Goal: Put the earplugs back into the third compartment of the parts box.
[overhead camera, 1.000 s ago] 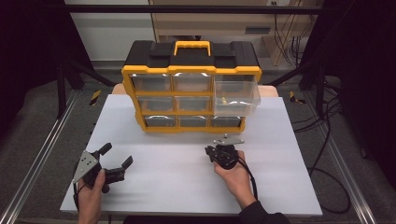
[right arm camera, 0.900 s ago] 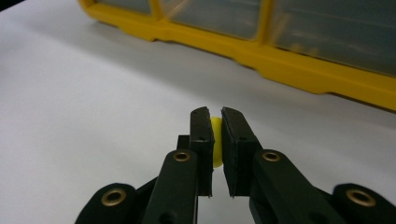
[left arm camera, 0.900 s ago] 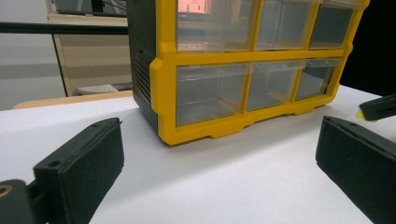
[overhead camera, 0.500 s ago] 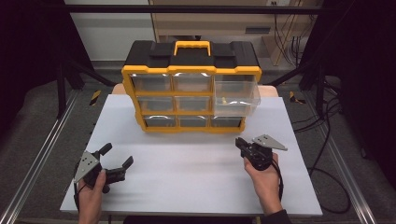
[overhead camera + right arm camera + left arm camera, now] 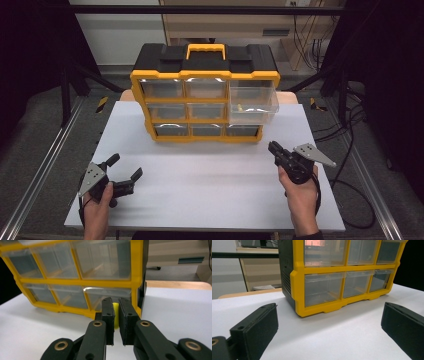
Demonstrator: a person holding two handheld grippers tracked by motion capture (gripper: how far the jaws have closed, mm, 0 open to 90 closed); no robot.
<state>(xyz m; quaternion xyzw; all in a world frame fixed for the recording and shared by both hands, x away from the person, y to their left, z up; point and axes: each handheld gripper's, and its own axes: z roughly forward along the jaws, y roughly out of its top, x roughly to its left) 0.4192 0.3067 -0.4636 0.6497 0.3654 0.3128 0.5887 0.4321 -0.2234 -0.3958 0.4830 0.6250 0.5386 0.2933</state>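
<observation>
Clamped in the right gripper: a small yellow piece, pinched between the near-closed jaws with only a sliver of it showing between the pads — shape and long axis impossible to tell. Seen from above, right gripper in front of the yellow-and-black drawer organizer, just off its lower right corner, jaws pointing back toward the cabinet. Pulled-out clear drawer on the organizer's right column, upper rows, jutting forward over the white table, something small and yellow already lying inside. So: target up and slightly left of the held piece, above the bottom-row drawers that face the right gripper view. Likely step in hand — carrying the piece to that open drawer; next move probably a lift over the drawer's front lip before release, the lip being the thing to catch on.

Left gripper well off the organizer's lower left corner, low over the table, jaws spread wide and empty, pads framing the cabinet's bottom-left drawers. Much farther from the open drawer than the right one; no part in the drop, by the look of it.
</observation>
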